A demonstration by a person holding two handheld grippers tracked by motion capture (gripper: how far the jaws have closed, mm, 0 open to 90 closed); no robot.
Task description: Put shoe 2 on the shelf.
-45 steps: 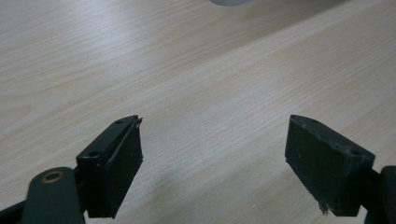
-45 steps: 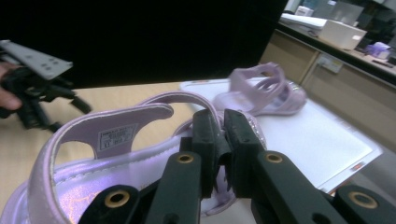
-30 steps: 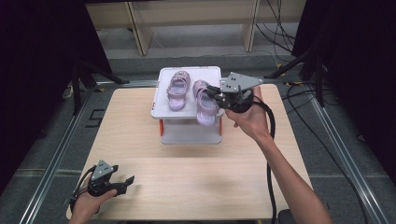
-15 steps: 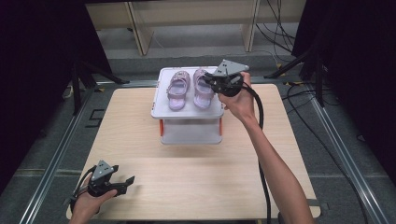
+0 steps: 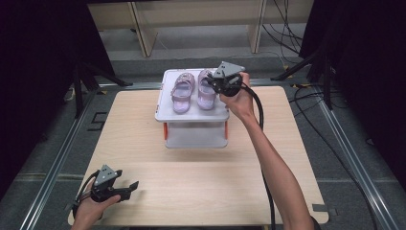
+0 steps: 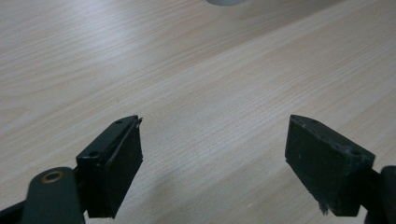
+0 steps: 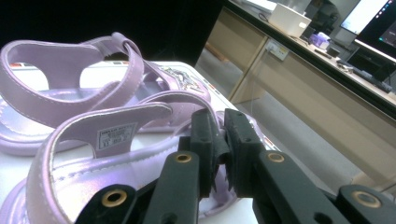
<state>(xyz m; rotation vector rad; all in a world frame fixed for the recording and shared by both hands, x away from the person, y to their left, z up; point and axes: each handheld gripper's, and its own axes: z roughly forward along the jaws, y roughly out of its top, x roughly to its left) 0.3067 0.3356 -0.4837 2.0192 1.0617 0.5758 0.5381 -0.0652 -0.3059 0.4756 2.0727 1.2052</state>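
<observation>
Setting: pale wood-grain table (image 5: 201,191) in a dark room, with wooden furniture legs and cables on the grey floor beyond its far edge.
Sandals: you have two lilac sandals on top of the white box, side by side, toes toward you in the high view. The right sandal (image 5: 206,90) sits just beside the left sandal (image 5: 182,93); whether they touch, you cannot tell. Each has a wide looped ankle strap and a strap across the front. In the right gripper view the nearer sandal's strap (image 7: 105,126) carries a small white printed label on its inner face, its text too small to read, and the farther one shows a small dark-patterned patch on its upper.
White box: white box (image 5: 194,125) with a flat lid, standing at the far middle of the table; an orange catch shows on its left side.
Your right gripper: right gripper (image 5: 216,85) is at the right edge of the box top, against the right sandal. In its own view (image 7: 219,144) the jaws are pressed nearly together, pinching a thin piece of that sandal's lilac strap.
Your right arm: it reaches across the right half of the table, the black cable trailing along it.
Your left gripper: left gripper (image 5: 130,188) rests low at the near left corner, well apart from the box. Its own view (image 6: 212,158) shows the jaws spread wide over bare table, holding nothing.
</observation>
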